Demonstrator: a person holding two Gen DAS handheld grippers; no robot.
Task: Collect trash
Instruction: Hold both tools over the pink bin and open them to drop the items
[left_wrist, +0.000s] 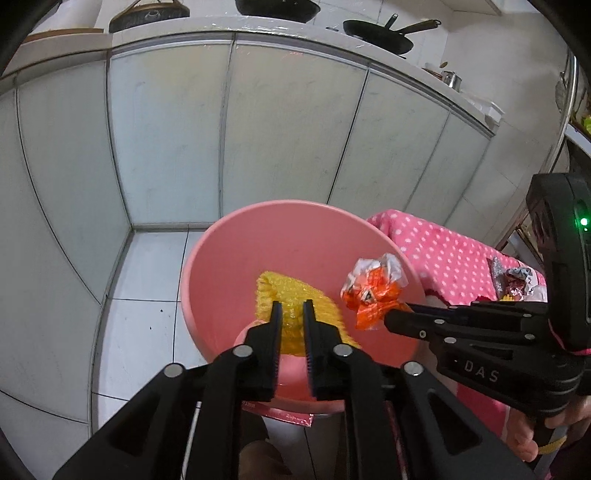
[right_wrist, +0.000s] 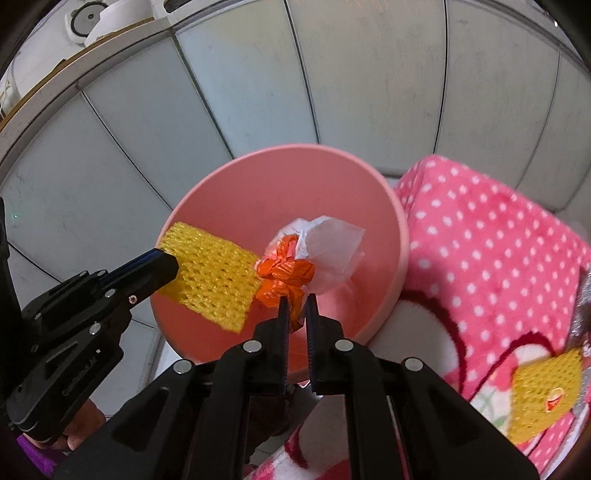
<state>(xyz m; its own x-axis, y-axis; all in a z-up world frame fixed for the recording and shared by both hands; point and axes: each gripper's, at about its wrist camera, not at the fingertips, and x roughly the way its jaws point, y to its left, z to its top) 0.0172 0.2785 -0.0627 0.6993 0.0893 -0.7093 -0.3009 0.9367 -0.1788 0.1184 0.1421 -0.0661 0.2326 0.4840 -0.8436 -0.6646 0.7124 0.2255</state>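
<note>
A pink bin stands on the floor below both grippers. My left gripper hangs over its mouth with a yellow foam net between its narrowly parted fingers; the net fills the gap and sticks out sideways from the tip. In the right wrist view the same net juts from the left gripper. My right gripper is shut on a crumpled orange wrapper with white plastic bunched onto it, held over the bin. The left wrist view shows that wrapper at the right gripper's tip.
A pink polka-dot blanket covers a surface right of the bin, carrying another yellow net and silver wrappers. White cabinet doors rise behind the bin, with pans on the counter above. White floor tiles lie left of the bin.
</note>
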